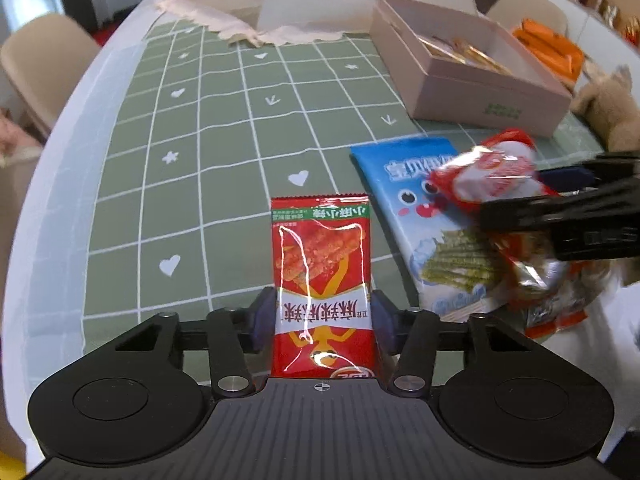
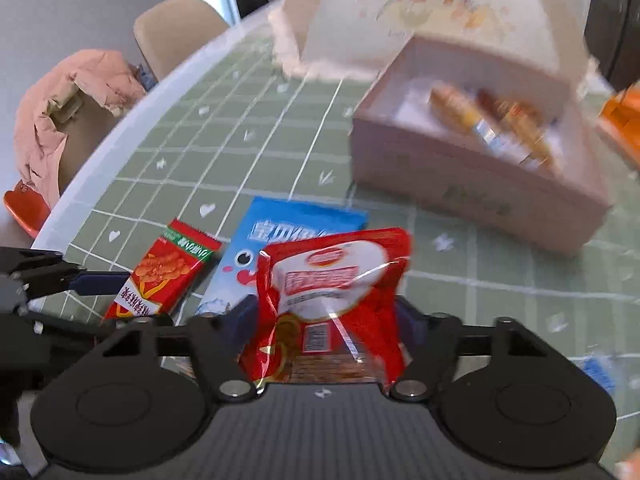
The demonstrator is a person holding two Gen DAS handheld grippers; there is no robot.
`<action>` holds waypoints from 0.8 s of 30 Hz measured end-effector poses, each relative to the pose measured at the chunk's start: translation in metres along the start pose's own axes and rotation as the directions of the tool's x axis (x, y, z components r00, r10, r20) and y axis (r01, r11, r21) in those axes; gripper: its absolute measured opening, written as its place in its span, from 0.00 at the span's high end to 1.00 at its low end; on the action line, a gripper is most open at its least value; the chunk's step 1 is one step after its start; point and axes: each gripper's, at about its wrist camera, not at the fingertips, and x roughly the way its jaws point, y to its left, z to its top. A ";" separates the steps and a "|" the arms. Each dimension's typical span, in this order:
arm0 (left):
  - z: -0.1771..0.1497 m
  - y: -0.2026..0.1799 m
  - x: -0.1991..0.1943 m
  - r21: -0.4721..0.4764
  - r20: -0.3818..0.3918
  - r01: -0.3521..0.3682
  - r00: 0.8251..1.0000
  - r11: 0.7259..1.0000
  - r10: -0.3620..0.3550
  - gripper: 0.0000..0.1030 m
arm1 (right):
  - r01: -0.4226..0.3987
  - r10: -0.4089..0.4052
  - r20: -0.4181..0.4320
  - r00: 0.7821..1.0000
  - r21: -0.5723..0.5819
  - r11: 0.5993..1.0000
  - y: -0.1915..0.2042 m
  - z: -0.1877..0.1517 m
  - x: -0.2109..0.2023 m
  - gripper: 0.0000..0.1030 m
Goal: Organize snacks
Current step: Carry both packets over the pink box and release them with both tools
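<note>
Two grippers are holding snack packets over a green checked tablecloth (image 1: 208,128). Left gripper (image 1: 324,316) is clamping its fingers on a red spicy-strip packet (image 1: 322,264), which is lying lengthwise between them. Right gripper (image 2: 326,320) is pinching a red-and-white packet (image 2: 332,280), raised above a blue seaweed-stick pouch (image 1: 416,216) lying flat on the cloth. Beyond the pouch, an open pink box (image 1: 472,72) is sitting with several wrapped snacks (image 2: 492,124) inside, blurred in the right view.
</note>
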 end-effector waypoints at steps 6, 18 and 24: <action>0.005 0.005 -0.022 -0.026 0.055 0.036 0.998 0.999 -0.034 0.50 | 0.025 -0.027 0.085 0.996 0.024 0.999 -0.024 -0.006 -0.047 0.65; 0.030 -0.044 -0.021 0.036 0.035 0.206 0.978 0.978 -0.207 0.50 | -0.077 0.055 0.137 0.989 0.159 0.984 -0.053 -0.029 -0.080 0.86; 0.020 -0.054 -0.001 0.026 -0.031 0.221 0.975 0.975 -0.220 0.50 | -0.083 0.073 0.068 0.995 0.152 0.985 -0.040 -0.034 -0.059 0.74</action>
